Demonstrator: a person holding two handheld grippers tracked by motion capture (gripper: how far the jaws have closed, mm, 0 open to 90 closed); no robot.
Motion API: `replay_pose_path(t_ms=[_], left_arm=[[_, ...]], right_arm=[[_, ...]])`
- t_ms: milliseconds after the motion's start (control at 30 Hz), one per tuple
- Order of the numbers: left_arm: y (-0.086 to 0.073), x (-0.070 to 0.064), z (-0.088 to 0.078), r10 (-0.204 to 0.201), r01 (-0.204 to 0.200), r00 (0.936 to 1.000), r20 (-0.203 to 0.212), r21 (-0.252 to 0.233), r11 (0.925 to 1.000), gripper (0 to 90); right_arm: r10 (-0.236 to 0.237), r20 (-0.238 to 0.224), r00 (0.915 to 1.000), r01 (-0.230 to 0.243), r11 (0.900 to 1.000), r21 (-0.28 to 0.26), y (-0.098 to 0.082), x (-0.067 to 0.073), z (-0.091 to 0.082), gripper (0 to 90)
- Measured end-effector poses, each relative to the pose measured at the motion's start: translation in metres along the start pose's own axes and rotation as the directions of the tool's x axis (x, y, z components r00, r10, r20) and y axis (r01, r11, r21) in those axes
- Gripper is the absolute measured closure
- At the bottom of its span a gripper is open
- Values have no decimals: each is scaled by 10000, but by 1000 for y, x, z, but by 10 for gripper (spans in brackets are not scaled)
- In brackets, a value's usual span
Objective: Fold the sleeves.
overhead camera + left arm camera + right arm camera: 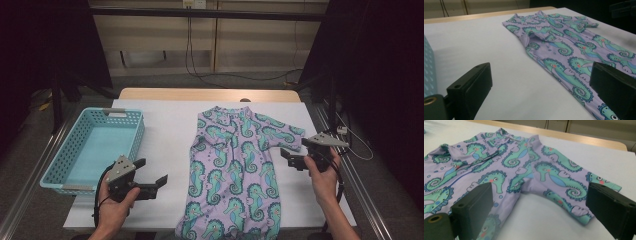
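White sheeting covers the worktop [165,130], whose wooden edge shows at the far side, with dark curtains to either side. On it lies a lilac baby romper [235,165] printed with teal seahorses, spread flat near the middle with its neck toward the far edge and its legs reaching the near edge. One sleeve [564,187] stretches out sideways; the other is folded in over the chest. A light blue perforated basket [95,147] stands at the left edge, well apart from the romper. The left tongs [152,177] hover just left of the garment, jaws spread wide and holding nothing. The right tongs [292,159] hover near the outstretched sleeve's cuff, likewise gaping and empty; in the right gripper view the sleeve lies between the jaws, farther off.
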State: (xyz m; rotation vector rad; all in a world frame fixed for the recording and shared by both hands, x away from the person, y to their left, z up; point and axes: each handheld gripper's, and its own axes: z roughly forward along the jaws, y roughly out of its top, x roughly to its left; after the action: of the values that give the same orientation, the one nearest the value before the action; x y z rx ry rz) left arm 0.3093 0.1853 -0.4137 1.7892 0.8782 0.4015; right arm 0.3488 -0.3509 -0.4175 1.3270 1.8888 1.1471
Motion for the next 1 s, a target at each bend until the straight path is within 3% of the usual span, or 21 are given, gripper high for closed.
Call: replay_pose_path(t_ms=[133, 233, 467, 833, 933, 1000], left_arm=[[-2, -2, -6, 61, -61, 10000, 7, 9, 10000, 46], [-5, -4, -11, 53, -52, 10000, 21, -46, 10000, 46], [-7, -6, -20, 142, -144, 9999, -91, -205, 9997, 46], [-6, -4, -17, 89, -92, 9997, -233, -122, 9999, 46], [-6, -5, -15, 147, -147, 9997, -196, -6, 9999, 47], [-6, -7, -13, 154, -154, 9998, -110, 50, 9999, 46]], right_arm=[[-79, 144, 9999, 82, 9997, -220, 7, -7, 6, 55], [-53, 255, 9997, 55, 10000, -64, 11, -14, 14, 59], [470, 547, 9974, -518, 9945, 914, 5, -32, 35, 96], [648, 1279, 9897, -867, 9809, 1741, 9, -55, 54, 273], [544, 1664, 9846, -862, 9779, 1905, 8, -61, 58, 325], [784, 1860, 9794, -1151, 9739, 1958, 5, -67, 60, 358]])
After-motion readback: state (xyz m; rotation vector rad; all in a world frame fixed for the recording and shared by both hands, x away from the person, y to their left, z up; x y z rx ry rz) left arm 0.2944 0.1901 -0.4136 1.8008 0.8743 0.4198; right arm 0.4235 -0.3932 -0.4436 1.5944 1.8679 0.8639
